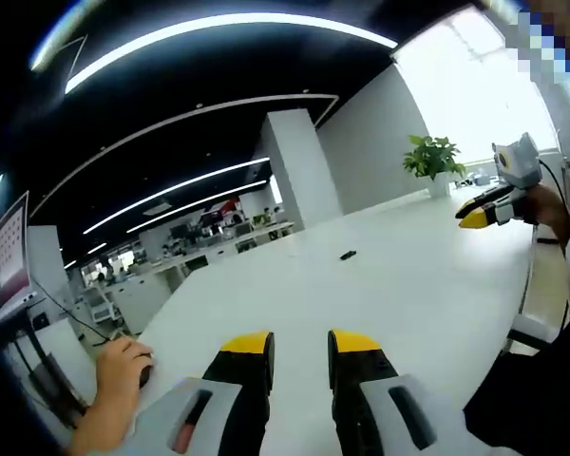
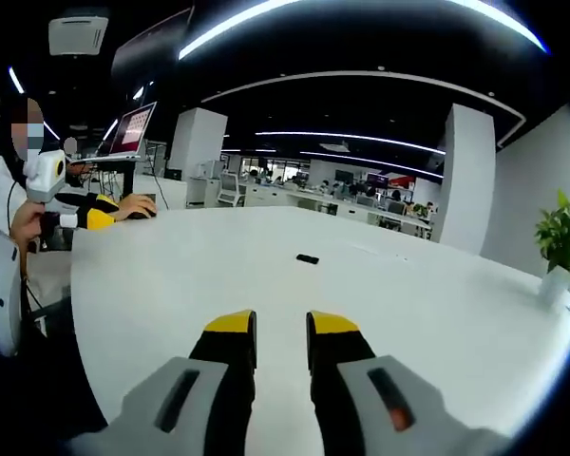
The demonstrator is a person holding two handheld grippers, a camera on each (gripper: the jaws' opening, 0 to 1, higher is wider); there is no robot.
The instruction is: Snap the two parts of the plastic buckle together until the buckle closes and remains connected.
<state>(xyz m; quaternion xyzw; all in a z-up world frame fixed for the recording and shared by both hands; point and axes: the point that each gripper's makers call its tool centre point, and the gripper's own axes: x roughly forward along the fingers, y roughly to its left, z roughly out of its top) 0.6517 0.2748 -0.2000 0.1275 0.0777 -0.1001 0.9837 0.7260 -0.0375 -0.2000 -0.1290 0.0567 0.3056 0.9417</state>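
While the left gripper hangs low over the white table with its yellow-tipped jaws parted and nothing between them, the right gripper is held the same way, jaws apart and empty. Well ahead of both, a small dark buckle lies alone on the tabletop; from the right gripper view it sits near the table's middle. In the left gripper view the right gripper shows at the far right edge, held by a hand. A person's hand rests on a mouse at the table's left. A potted plant stands at the far corner, and a laptop sits raised beyond.
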